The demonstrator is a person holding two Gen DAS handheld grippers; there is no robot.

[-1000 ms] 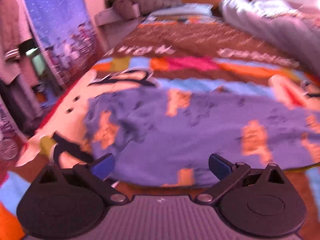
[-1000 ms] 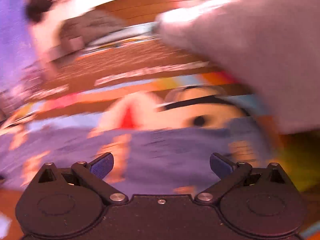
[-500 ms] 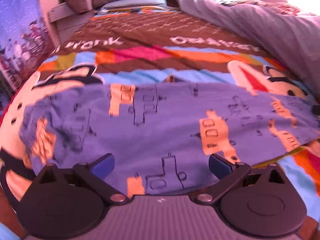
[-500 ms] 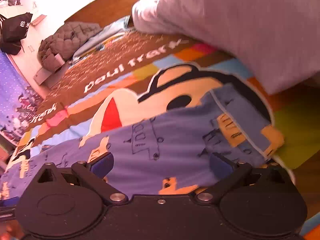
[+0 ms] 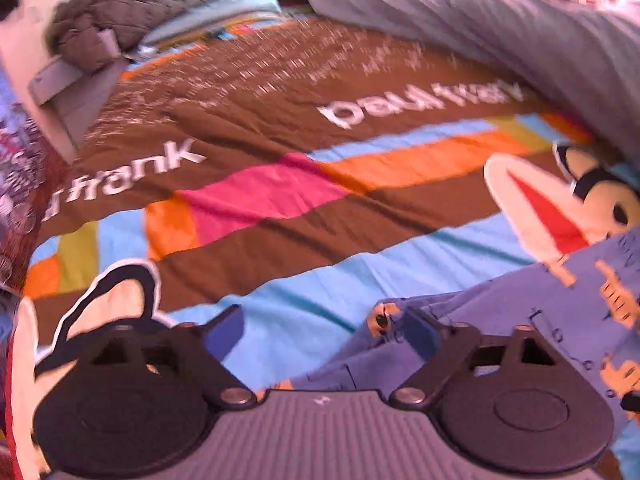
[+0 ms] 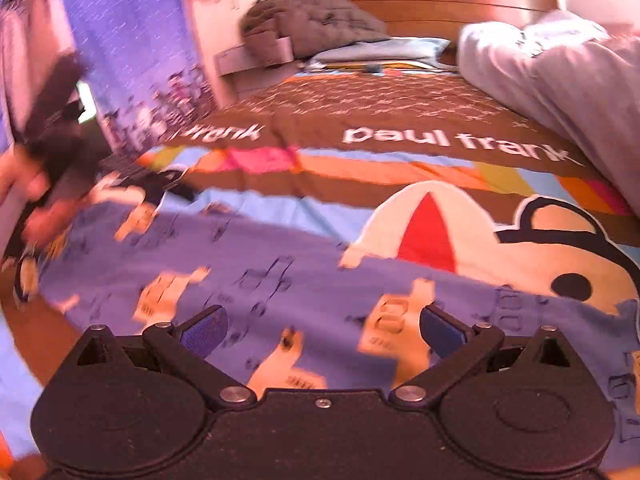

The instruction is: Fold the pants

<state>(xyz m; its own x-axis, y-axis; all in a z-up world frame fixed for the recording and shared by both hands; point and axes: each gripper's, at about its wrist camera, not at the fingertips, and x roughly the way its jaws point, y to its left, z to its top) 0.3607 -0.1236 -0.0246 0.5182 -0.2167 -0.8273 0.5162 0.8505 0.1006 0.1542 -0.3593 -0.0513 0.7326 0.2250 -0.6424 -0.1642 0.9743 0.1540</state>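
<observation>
The pants (image 6: 280, 264) are purple-blue with orange and black cartoon prints and lie spread flat across the colourful bedspread (image 6: 360, 172). In the left wrist view only their left end (image 5: 560, 312) shows, at the lower right, with its edge by the right fingertip. My left gripper (image 5: 324, 332) is open and empty over the blue stripe of the bedspread (image 5: 304, 296). My right gripper (image 6: 324, 328) is open and empty just above the middle of the pants. The left gripper and the hand holding it (image 6: 52, 152) show blurred at the left of the right wrist view.
A grey duvet (image 6: 560, 76) is heaped along the right side of the bed. A grey quilted bundle (image 6: 316, 20) and pillows (image 6: 380, 52) lie by the wooden headboard (image 6: 440, 4). A purple patterned curtain (image 6: 128, 52) hangs at the left.
The left gripper has swung left, off the middle of the pants to their left end. The right gripper has swung from the right end toward the middle. Both have stayed open.
</observation>
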